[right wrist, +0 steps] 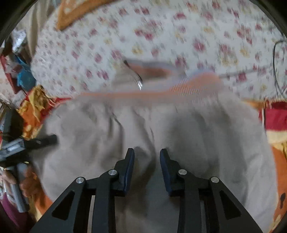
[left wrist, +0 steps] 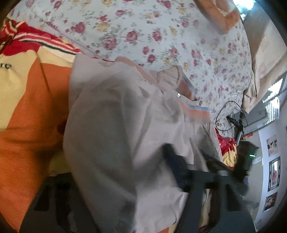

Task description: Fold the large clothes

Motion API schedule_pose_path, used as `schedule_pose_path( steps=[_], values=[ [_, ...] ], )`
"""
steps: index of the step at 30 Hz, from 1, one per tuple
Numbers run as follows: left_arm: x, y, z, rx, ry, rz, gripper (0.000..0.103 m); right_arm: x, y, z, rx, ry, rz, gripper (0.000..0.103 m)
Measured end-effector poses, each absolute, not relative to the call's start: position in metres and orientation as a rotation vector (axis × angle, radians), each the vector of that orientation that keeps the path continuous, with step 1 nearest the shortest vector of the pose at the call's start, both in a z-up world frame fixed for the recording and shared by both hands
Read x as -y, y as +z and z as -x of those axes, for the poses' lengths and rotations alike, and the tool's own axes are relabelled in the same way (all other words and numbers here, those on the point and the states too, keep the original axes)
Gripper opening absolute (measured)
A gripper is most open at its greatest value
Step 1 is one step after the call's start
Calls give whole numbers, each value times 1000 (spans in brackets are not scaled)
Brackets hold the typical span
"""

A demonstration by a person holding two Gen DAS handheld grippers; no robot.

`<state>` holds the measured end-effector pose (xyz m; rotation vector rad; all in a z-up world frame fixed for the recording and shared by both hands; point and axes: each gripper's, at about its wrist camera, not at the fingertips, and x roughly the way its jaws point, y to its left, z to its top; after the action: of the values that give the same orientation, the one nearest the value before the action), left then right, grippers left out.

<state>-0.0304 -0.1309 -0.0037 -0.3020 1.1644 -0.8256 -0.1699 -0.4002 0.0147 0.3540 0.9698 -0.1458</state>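
A large beige garment [right wrist: 147,125] with an orange and blue striped band [right wrist: 197,84] lies on the floral bedsheet [right wrist: 107,44]. My right gripper [right wrist: 147,156] is open, its dark blue pads [right wrist: 130,161] apart just above the beige cloth, holding nothing. In the left wrist view the same garment [left wrist: 116,134] hangs draped over my left gripper and hides most of it; one finger [left wrist: 172,157] shows at the lower right. The left gripper [right wrist: 35,141] also shows blurred at the left edge of the right wrist view. The striped band [left wrist: 197,112] lies at the garment's far side.
An orange, cream and red blanket [left wrist: 26,107] lies under the garment's left side and also shows in the right wrist view [right wrist: 276,125]. A black cable [left wrist: 229,111] runs at the bed's edge. An orange pillow [right wrist: 77,10] lies at the far end. Clutter [right wrist: 19,75] sits beside the bed.
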Motion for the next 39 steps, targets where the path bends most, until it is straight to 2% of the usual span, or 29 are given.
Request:
schedule_pose_path(
  steps=[3, 5, 11, 16, 19, 20, 22, 25, 26, 27, 29, 32, 34, 36, 39],
  values=[
    [135, 11, 40, -1135, -844, 285, 20, 399, 2, 168, -954, -136, -324, 26],
    [138, 25, 50, -1103, -857, 247, 16, 398, 7, 167, -967, -133, -327, 28],
    [167, 76, 72, -1054, -890, 149, 15, 407, 19, 179, -955, -102, -380, 30],
    [227, 116, 95, -1009, -946, 30, 15, 439, 30, 201, -945, -115, -514, 31],
    [281, 122, 118, -991, -982, -68, 15, 474, 31, 217, -897, -102, -705, 40],
    [301, 116, 126, -1001, -996, -111, 15, 482, 29, 219, -880, -101, -756, 46],
    [338, 95, 145, -1063, -1016, -203, 20, 503, 17, 227, -842, -107, -881, 48],
    [352, 85, 161, -1141, -1117, -201, 40, 536, -7, 243, -768, -66, -1140, 48],
    [351, 90, 166, -1136, -1167, -189, 51, 543, -13, 248, -737, -44, -1212, 48],
    [348, 98, 172, -1110, -1198, -198, 54, 549, -17, 252, -719, -36, -1256, 48],
    [337, 118, 179, -1041, -1194, -234, 56, 555, -20, 257, -705, -33, -1278, 48],
    [307, 137, 176, -996, -1143, -244, 63, 554, -16, 259, -700, -29, -1281, 50],
    [282, 138, 164, -989, -1079, -209, 63, 555, -10, 261, -672, -21, -1281, 58],
    [260, 131, 152, -980, -1009, -190, 63, 555, 1, 263, -622, -8, -1271, 71],
    [251, 104, 143, -1025, -972, -188, 63, 552, 13, 256, -577, 8, -1223, 82]
  ],
)
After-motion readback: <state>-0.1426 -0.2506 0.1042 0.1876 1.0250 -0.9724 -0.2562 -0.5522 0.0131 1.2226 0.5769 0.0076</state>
